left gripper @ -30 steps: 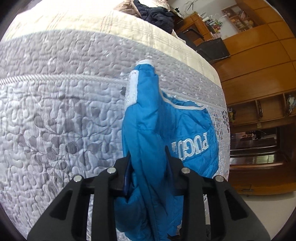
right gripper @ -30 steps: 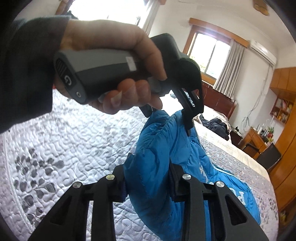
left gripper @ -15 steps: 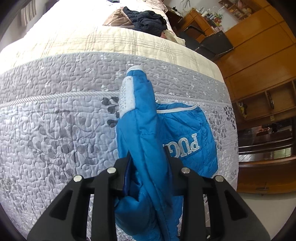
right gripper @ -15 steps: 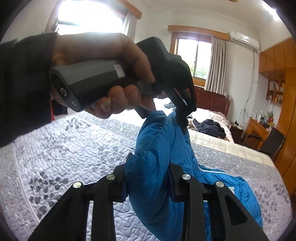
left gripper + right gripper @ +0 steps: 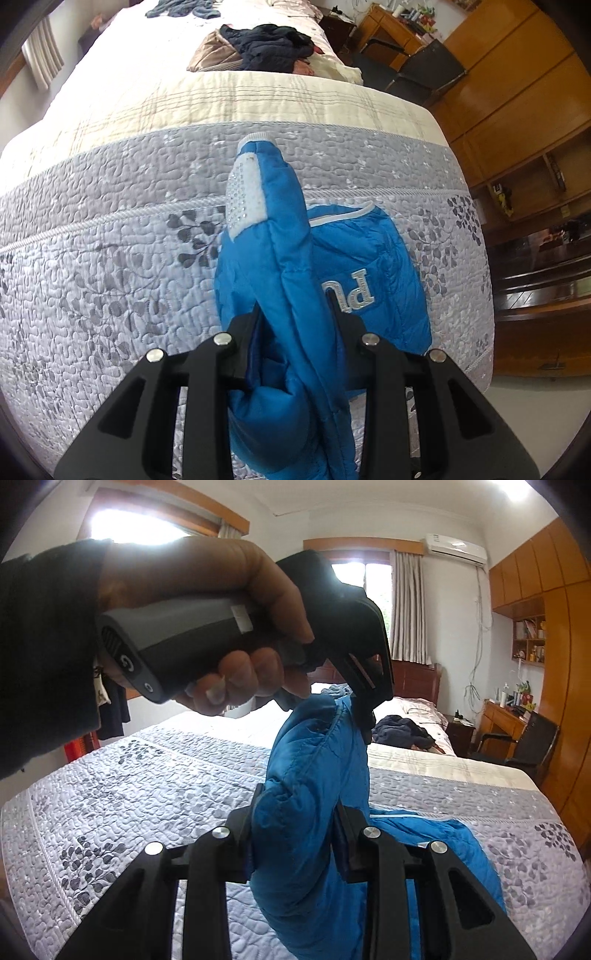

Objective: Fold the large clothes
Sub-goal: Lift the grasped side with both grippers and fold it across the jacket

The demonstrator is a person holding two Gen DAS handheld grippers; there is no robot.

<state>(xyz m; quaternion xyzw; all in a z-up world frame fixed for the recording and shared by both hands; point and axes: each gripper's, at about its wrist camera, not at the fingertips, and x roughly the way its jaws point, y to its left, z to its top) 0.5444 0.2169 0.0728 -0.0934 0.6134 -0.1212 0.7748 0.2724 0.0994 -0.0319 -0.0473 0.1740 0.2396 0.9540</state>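
Bed [image 5: 110, 295], the largest surface in both views: covered by a quilted bedspread [image 5: 147, 794] of grey fabric with stippled stitching, darker leaf motifs and a corded seam, giving way farther back to a cream striped band [image 5: 258, 99]. A heap of dark clothes [image 5: 269, 48] lies at the far end of the bed. Wooden wardrobes [image 5: 554, 627] line one side of the room, with a black chair [image 5: 532, 746] and a desk [image 5: 502, 716] near the bed's far corner.

Blue puffer jacket [image 5: 369, 266]: smooth, padded, stitched in channels, with pale piping and silver lettering. Its body lies flat on the bedspread close to the bed's near corner, while a sleeve [image 5: 273, 229] rises from it, ending in a white ribbed cuff [image 5: 256, 138] with a studded white patch below.

Left gripper [image 5: 295, 325]: black fingers closed to a narrow gap, pinching a thick gathered fold of the jacket. In the right wrist view a hand [image 5: 207, 627] in a dark sleeve grips its grey handle above the bed.

Right gripper [image 5: 295, 812]: likewise narrowed onto a bunched fold of the same jacket, lifted clear of the bedspread just below the left gripper.

Bare quilt extends broadly to one side of the jacket; on the other, the bed edge lies near
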